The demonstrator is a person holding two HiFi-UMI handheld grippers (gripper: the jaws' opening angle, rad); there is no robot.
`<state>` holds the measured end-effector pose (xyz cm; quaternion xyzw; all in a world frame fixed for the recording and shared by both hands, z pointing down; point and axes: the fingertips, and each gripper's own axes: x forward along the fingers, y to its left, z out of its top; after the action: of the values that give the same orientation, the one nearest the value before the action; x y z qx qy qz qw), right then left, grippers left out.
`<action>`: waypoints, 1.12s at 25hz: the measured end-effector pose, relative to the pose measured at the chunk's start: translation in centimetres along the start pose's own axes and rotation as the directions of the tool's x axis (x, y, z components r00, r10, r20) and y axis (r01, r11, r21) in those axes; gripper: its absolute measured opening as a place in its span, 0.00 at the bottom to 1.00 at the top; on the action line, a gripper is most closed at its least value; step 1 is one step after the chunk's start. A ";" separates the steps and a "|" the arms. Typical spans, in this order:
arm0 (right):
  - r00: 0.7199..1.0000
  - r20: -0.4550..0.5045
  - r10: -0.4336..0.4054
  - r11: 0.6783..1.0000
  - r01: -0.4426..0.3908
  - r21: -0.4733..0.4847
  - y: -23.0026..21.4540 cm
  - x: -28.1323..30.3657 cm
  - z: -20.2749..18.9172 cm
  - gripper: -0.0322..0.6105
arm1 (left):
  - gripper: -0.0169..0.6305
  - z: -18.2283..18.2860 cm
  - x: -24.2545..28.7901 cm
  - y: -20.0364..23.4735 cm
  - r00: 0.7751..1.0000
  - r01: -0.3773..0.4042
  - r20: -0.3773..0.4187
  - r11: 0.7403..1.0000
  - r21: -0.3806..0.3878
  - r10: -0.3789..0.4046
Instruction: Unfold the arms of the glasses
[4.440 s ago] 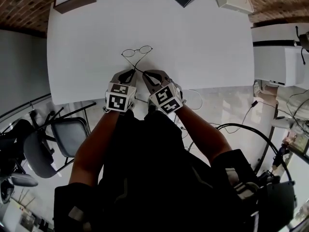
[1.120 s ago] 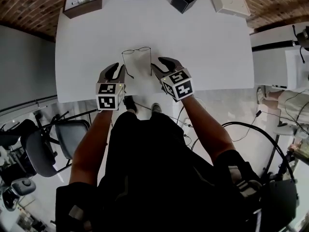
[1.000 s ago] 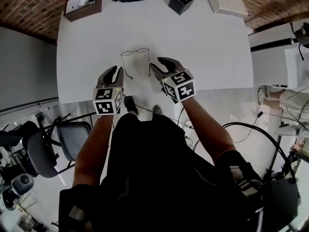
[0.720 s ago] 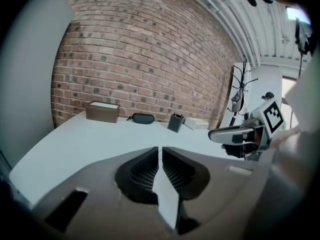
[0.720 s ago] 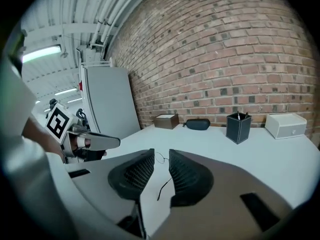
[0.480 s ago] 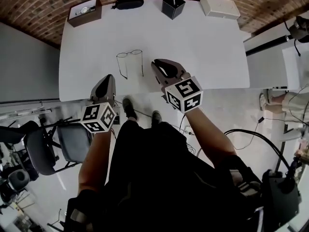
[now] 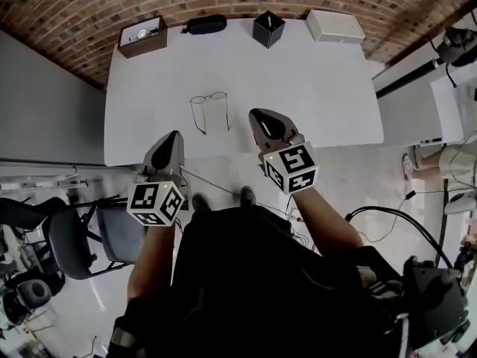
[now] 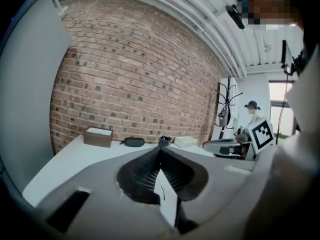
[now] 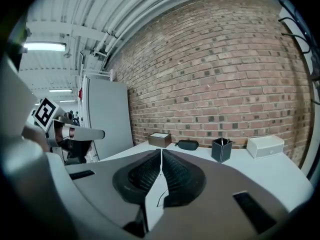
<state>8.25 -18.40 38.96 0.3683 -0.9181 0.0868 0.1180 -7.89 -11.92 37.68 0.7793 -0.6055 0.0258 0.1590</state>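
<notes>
Jaws empty, right closing; one glasses (image 7: 209, 98)

table (image 7: 328, 88): bare middle and right, open pass | glasses (image 7: 209, 110): near-left of centre, only mid-table obstacle | far edge, left to right: brown box (image 7: 141, 37), black case (image 7: 206, 24), pen cup (image 7: 267, 29), white box (image 7: 335, 26) | chair (image 7: 112, 230): off near-left edge
</notes>
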 end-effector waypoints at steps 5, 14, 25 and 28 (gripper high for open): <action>0.996 0.070 -0.052 0.997 0.055 -0.048 2.2 -0.5 4.3 0.07 | 0.04 2.1 -1.8 1.4 0.999 0.015 0.046 1.000 0.023 -0.016; 0.982 0.115 -0.152 0.988 0.154 -0.010 5.3 -0.7 7.6 0.06 | 0.04 4.2 -5.4 4.4 0.996 0.028 0.083 1.000 0.014 -0.029; 0.983 0.109 -0.148 0.988 0.152 -0.031 8.1 -0.8 7.6 0.06 | 0.04 5.0 -8.1 6.7 0.994 -0.004 0.106 0.999 0.035 0.000; 0.982 0.117 -0.147 0.987 0.153 -0.047 8.6 -1.1 8.0 0.06 | 0.04 5.0 -8.5 6.8 0.994 -0.005 0.106 0.999 0.043 0.000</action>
<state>1.81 -13.53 30.39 0.4373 -0.8950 0.0311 0.0819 -17.40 -6.82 32.40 0.7820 -0.6135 -0.0024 0.1099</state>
